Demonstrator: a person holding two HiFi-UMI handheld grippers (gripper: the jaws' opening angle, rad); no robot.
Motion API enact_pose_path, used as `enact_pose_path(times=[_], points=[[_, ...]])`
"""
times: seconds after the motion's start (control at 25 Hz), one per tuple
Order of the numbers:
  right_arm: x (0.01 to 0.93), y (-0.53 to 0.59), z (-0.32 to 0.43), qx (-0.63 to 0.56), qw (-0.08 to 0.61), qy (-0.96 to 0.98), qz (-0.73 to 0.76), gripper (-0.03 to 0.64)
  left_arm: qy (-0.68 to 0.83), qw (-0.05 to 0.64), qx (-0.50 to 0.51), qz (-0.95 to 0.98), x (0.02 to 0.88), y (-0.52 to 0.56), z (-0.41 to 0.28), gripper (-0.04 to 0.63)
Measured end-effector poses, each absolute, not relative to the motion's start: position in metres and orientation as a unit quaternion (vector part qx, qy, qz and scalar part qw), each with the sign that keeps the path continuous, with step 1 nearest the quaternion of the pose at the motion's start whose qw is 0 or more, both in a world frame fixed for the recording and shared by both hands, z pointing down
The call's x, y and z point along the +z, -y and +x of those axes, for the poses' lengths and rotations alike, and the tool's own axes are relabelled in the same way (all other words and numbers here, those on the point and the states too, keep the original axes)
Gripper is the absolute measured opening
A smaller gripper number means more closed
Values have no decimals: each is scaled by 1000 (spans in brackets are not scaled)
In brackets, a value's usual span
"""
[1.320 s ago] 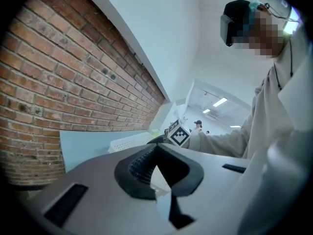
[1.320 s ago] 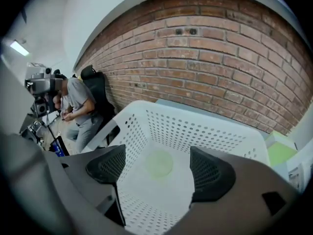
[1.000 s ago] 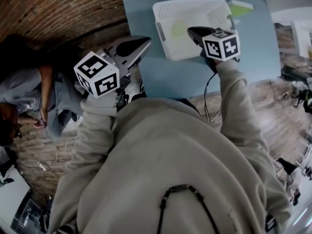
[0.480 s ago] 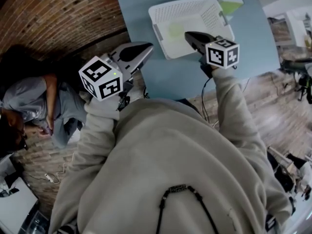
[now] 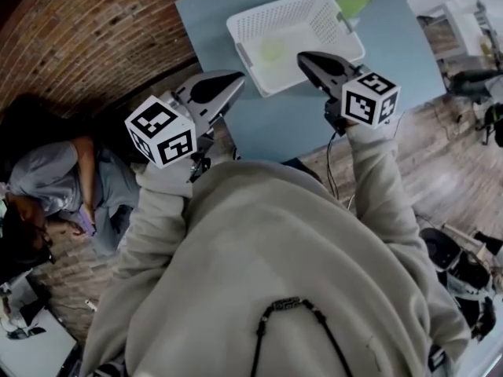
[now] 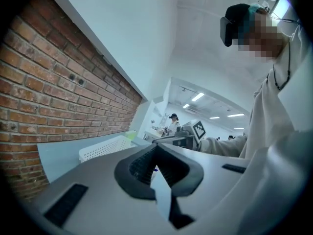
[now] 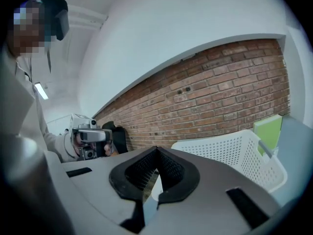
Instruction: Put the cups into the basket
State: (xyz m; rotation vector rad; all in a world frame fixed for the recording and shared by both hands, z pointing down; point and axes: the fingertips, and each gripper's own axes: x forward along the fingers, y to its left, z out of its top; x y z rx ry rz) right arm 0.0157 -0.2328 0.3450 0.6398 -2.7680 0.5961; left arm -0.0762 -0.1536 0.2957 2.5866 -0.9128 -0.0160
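Nearest, the person's two sleeves carry the tools out over the near edge of the tabletop [image 5: 299, 124]. The left claw [image 5: 233, 82] hangs off the tabletop's near left corner, its jaws pressed together with nothing between them. The right claw [image 5: 305, 58] is shut as well and empty, poised just above the near rim of the white basket [image 5: 318, 23].

Further out, the basket sits in the middle of the tabletop, and a pale green cup [image 5: 273, 51] lies on its floor, well inside the walls. Beyond the basket's far right corner stands a green thing [image 5: 351, 3]; whether it is another cup I cannot tell. Behind everything runs a brick wall [image 5: 94, 30].

With one cup in and both claws empty, the job looks to be between cups or near its end. If the green thing is a cup, the right claw is the better placed to fetch it. It should open wide before it gets there, pass over the basket rather than drag across its rim, and close on the cup's side so the cup stays upright.
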Motion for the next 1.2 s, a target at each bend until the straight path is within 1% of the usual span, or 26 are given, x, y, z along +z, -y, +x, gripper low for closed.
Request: enact_pose_path(times=[0.16, 0.32, 0.64, 0.92, 1.2], points=[[310, 211, 20, 187, 90, 954, 218, 11, 309, 192, -2, 932, 285, 150, -67, -2], [281, 185, 28, 179, 58, 958, 217, 11, 287, 192, -28, 938, 265, 146, -54, -2], [259, 157, 43, 176, 7, 955, 237, 11, 270, 167, -22, 948, 253, 146, -40, -2], [260, 151, 36, 171, 3, 955, 243, 11, 250, 153, -19, 956, 251, 145, -32, -2], [261, 155, 28, 169, 10, 956, 239, 11, 243, 154, -23, 957, 249, 150, -32, -2]])
